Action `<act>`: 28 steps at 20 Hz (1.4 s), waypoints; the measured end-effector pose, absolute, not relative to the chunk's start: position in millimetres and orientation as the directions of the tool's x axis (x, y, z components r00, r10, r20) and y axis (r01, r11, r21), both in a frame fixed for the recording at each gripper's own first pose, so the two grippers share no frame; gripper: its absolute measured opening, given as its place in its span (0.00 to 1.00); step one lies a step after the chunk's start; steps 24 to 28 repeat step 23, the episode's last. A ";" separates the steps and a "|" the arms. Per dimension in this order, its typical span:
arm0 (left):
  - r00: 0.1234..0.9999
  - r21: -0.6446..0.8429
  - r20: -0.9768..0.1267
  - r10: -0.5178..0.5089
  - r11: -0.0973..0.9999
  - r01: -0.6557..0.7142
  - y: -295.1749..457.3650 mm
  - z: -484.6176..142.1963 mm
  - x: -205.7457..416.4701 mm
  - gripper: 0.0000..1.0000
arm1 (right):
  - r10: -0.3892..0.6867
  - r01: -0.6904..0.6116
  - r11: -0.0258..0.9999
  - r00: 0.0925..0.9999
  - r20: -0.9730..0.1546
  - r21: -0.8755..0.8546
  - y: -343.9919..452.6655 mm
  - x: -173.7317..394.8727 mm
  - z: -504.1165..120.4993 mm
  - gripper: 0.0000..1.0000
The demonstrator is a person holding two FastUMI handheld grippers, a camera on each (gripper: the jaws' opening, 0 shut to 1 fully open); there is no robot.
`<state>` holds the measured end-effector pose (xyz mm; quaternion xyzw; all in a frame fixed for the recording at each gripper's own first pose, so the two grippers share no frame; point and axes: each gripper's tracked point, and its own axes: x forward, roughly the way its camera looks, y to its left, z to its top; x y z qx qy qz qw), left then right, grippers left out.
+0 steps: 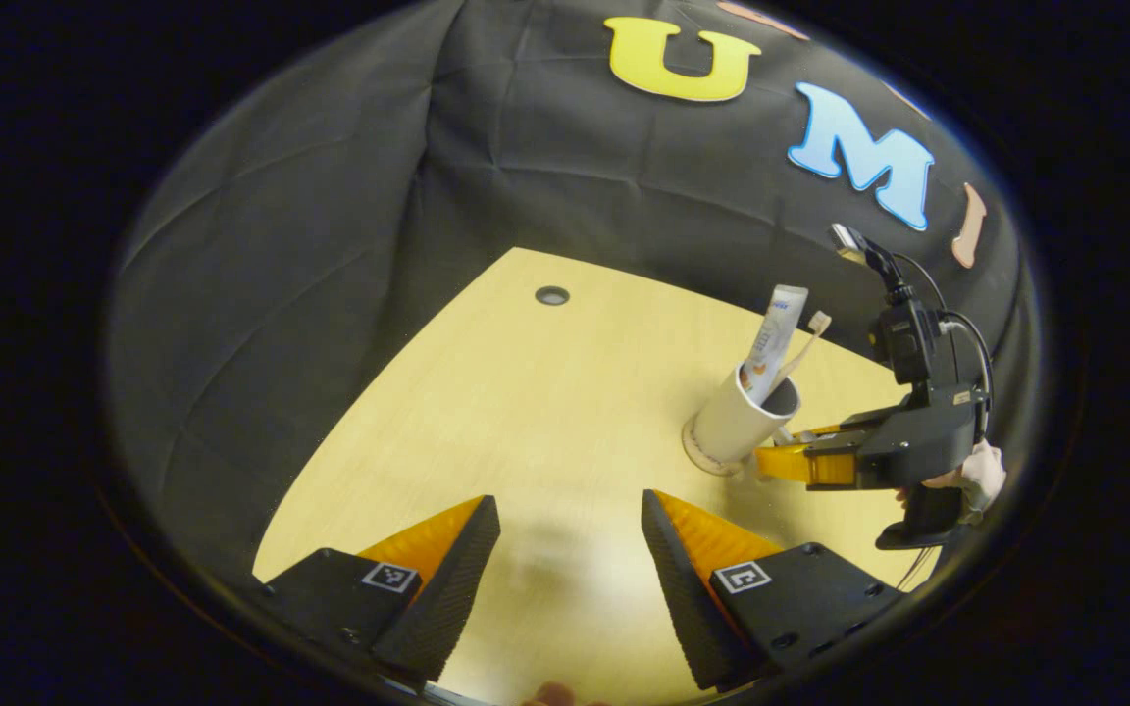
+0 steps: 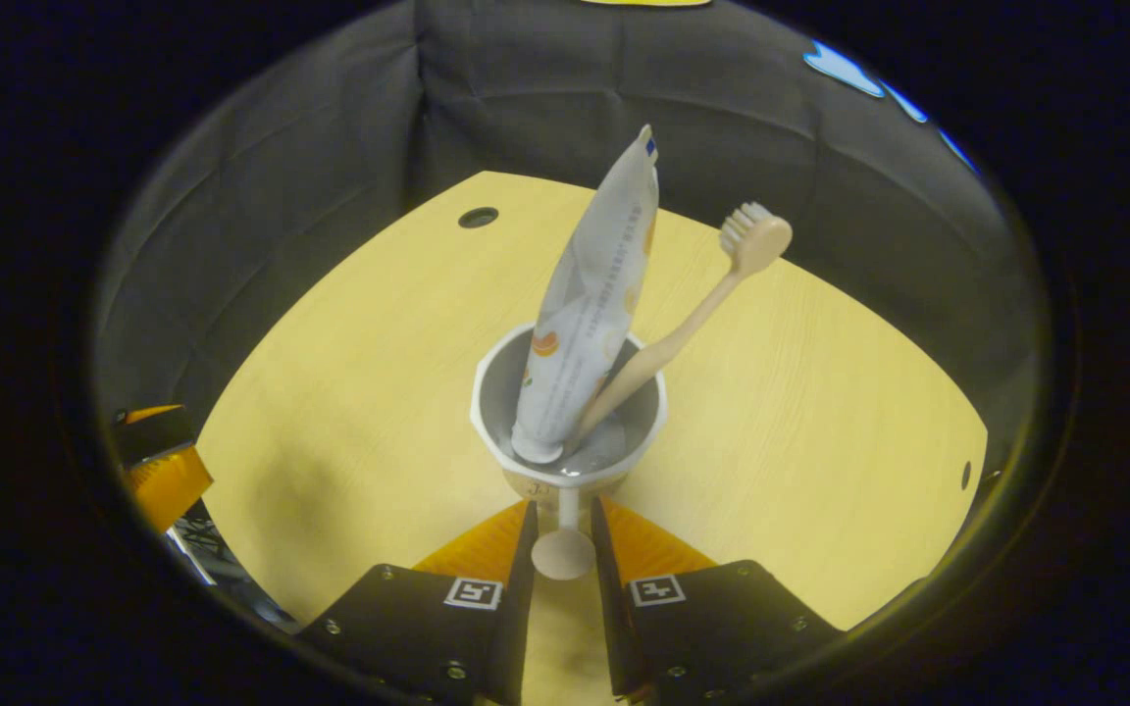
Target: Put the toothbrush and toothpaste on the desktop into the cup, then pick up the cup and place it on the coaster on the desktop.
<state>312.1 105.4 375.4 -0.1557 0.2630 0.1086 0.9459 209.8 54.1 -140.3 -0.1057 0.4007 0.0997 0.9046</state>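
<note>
A white cup point(image 1: 732, 427) stands upright on a round pale coaster point(image 1: 700, 459) on the wooden table. Inside it lean a toothpaste tube point(image 2: 590, 294), cap down, and a beige toothbrush point(image 2: 693, 314), bristles up. In the right gripper view the cup point(image 2: 496, 392) is straight ahead, and my right gripper point(image 2: 563, 529) is shut on its small knobbed handle point(image 2: 565, 554). The left gripper view shows that right gripper point(image 1: 771, 461) reaching the cup's base from the right, held by a hand point(image 1: 977, 471). My left gripper point(image 1: 570, 549) hovers open over bare table, to the left of the cup.
The light wooden table point(image 1: 526, 392) has a round cable hole point(image 1: 552, 295) near its far edge and a smaller hole point(image 2: 964, 476) at the right. Black cloth walls close in behind. The left gripper point(image 2: 158, 471) shows at the left edge of the right gripper view.
</note>
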 end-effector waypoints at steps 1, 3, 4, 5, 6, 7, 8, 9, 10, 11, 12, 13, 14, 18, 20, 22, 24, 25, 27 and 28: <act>0.842 -0.233 -0.527 0.119 0.932 -0.278 104.1 375.8 315.5 0.93 | 0.098 -0.260 0.960 0.664 -0.741 -0.105 51.8 202.4 -133.6 0.32; 0.851 -0.222 -0.515 0.105 0.942 -0.250 102.2 374.1 326.6 0.94 | 0.103 -0.249 0.964 0.675 -0.731 -0.094 48.6 192.5 -126.8 0.32; 0.857 -0.220 -0.507 0.093 0.947 -0.233 99.4 372.9 335.4 0.94 | 0.104 -0.239 0.967 0.685 -0.721 -0.087 47.0 187.3 -121.4 0.32; 0.863 -0.217 -0.499 0.080 0.952 -0.214 95.8 371.2 344.1 0.94 | 0.109 -0.230 0.970 0.692 -0.713 -0.075 46.1 181.4 -117.5 0.32; 0.870 -0.214 -0.489 0.068 0.957 -0.195 91.0 370.7 351.4 0.93 | 0.110 -0.217 0.974 0.702 -0.704 -0.064 43.3 173.1 -110.5 0.32; 0.877 -0.209 -0.478 0.054 0.962 -0.173 85.5 371.5 360.0 0.93 | 0.108 -0.204 0.977 0.713 -0.693 -0.058 40.0 163.9 -104.7 0.32; 0.886 -0.205 -0.463 0.035 0.968 -0.146 76.3 373.8 369.0 0.94 | 0.103 -0.190 0.980 0.727 -0.678 -0.055 35.3 156.2 -98.2 0.32; 0.894 -0.199 -0.447 0.018 0.973 -0.119 67.5 376.6 378.9 0.93 | 0.089 -0.169 0.984 0.745 -0.661 -0.058 29.2 147.7 -89.3 0.32; 0.904 -0.189 -0.428 0.005 0.977 -0.095 59.0 382.1 385.5 0.93 | 0.070 -0.142 0.988 0.771 -0.633 -0.063 21.7 139.5 -77.3 0.32; 0.915 -0.181 -0.403 -0.010 0.981 -0.069 49.7 390.6 389.5 0.93 | 0.052 -0.116 0.991 0.795 -0.604 -0.067 15.8 132.8 -63.9 0.33; 0.926 -0.172 -0.376 -0.023 0.984 -0.046 44.8 402.3 392.7 0.93 | 0.033 -0.082 0.995 0.827 -0.561 -0.062 9.8 124.2 -44.0 0.32; 0.939 -0.161 -0.342 -0.031 0.987 -0.027 39.5 418.5 393.6 0.93 | 0.020 -0.055 0.997 0.853 -0.521 -0.052 5.9 116.6 -27.4 0.32; 0.953 -0.155 -0.301 -0.037 0.988 -0.010 31.1 438.5 396.3 0.94 | 0.005 -0.028 0.999 0.878 -0.478 -0.042 1.5 108.6 -7.8 0.32; 0.990 -0.111 -0.131 -0.049 0.993 0.034 3.4 524.7 396.8 0.93 | -0.066 0.063 0.998 0.954 -0.292 -0.018 -13.0 78.3 67.4 0.32; 0.998 -0.077 -0.036 -0.050 0.996 0.047 -4.4 570.4 391.5 0.93 | -0.102 0.103 0.995 0.980 -0.171 -0.001 -19.5 63.2 114.2 0.32; 0.997 -0.051 0.053 -0.057 0.997 0.059 -15.6 612.7 376.1 0.93 | -0.114 0.117 0.992 0.990 -0.081 0.035 -20.8 48.1 153.4 0.32; 0.994 -0.043 0.092 -0.056 0.997 0.060 -20.4 631.2 367.5 0.93 | -0.123 0.125 0.991 0.992 -0.040 0.055 -23.2 39.8 168.6 0.32; 0.994 -0.043 0.092 -0.056 0.997 0.060 -20.4 631.2 367.5 0.93 | -0.123 0.125 0.991 0.992 -0.040 0.055 -23.2 39.8 168.6 0.32; 0.994 -0.043 0.092 -0.056 0.997 0.060 -20.4 631.2 367.5 0.93 | -0.123 0.125 0.991 0.992 -0.040 0.055 -23.2 39.8 168.6 0.32; 0.994 -0.043 0.092 -0.056 0.997 0.060 -20.4 631.2 367.5 0.93 | -0.123 0.125 0.991 0.992 -0.040 0.055 -23.2 39.8 168.6 0.32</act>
